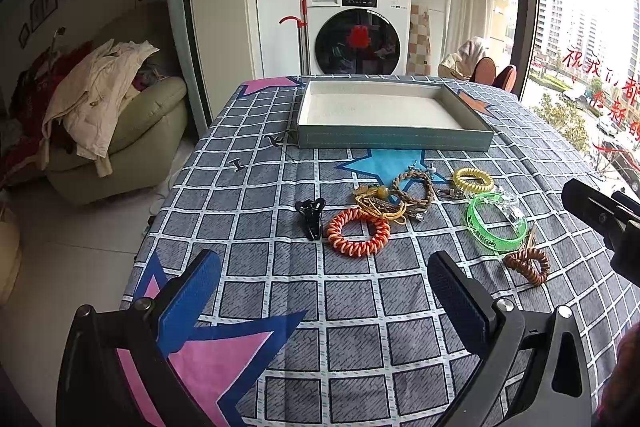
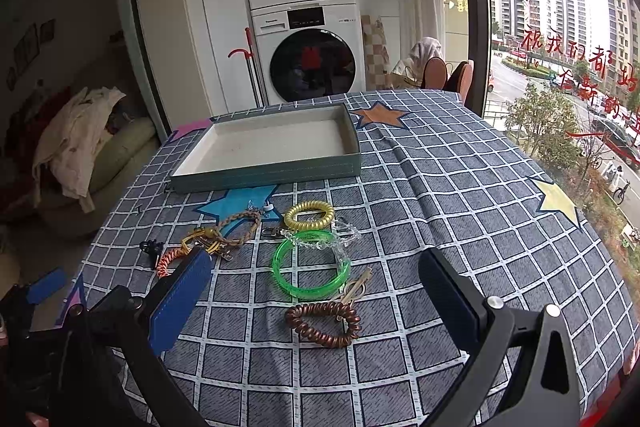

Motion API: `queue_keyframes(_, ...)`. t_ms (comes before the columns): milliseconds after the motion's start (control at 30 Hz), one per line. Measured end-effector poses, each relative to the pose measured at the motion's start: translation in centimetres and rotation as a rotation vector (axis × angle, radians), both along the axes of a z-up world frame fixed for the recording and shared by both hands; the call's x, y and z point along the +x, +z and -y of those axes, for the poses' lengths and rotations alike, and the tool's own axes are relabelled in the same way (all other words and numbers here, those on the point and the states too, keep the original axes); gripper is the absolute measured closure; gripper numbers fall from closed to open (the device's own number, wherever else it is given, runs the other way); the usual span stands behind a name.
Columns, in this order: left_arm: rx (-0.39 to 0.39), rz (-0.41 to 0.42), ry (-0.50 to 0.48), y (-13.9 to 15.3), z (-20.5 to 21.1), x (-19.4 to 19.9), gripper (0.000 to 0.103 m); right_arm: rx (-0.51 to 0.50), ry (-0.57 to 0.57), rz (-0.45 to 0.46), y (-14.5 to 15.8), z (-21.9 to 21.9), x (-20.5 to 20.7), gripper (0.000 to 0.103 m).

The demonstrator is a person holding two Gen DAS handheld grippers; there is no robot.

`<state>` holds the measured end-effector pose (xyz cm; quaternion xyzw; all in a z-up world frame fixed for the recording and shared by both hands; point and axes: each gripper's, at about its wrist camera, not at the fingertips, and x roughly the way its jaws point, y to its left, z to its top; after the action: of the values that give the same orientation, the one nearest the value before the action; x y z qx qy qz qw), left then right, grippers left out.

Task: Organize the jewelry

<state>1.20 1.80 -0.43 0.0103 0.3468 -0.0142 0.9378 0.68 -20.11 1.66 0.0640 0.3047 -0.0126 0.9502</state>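
Table: a table with a grey checked cloth point(image 1: 352, 307) that has big stars on it.
Tray: a flat box tray point(image 1: 394, 141) with a white inside sits at the far side of the table. Nothing is in it. In the right wrist view it point(image 2: 264, 173) is up and to the left.
Left claw: the left gripper point(image 1: 324, 291) is above the near edge of the cloth. Its two blue pads are wide apart. It holds nothing.
Right claw: the right gripper point(image 2: 316, 291) is also wide apart and holds nothing. It hangs over the brown and green rings.
Orange ring: a curly orange hair tie point(image 1: 358, 231) lies on the cloth just past the left claw.
Black clip: a small black hair clip point(image 1: 311, 217) lies just beside the orange ring, on its left.
Tangle: a braided rope bracelet point(image 1: 414, 187) and some yellow cords and beads point(image 1: 376, 201) lie in a heap, touching the orange ring.
Yellow ring: a curly yellow hair tie point(image 2: 309, 215) is nearest the tray, but still apart from it.
Green ring: a see-through green bangle point(image 2: 310, 267) lies flat near the yellow ring. A clear bead string point(image 2: 320, 239) lies across its far side.
Brown ring: a curly brown hair tie point(image 2: 324, 323) is the closest thing to the right claw, between its two fingers in that view.
Behind: two white washing machines point(image 1: 356, 27) stand one on top of the other. A sofa with clothes point(image 1: 100, 115) is on the left. A big window is on the right.
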Motion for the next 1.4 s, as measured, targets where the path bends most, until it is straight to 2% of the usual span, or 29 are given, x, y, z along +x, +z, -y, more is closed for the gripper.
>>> queue_keyframes(1233,0.003,-0.006,0.001,-0.36,0.35,0.13,0.0,0.004,0.006,-0.009,-0.13,-0.1,0.24,0.0)
queue_keyframes(1400,-0.011,-0.031,0.019,-0.82,0.17,0.45,0.0,0.005,0.006,-0.011,-0.17,0.03,0.22,0.0)
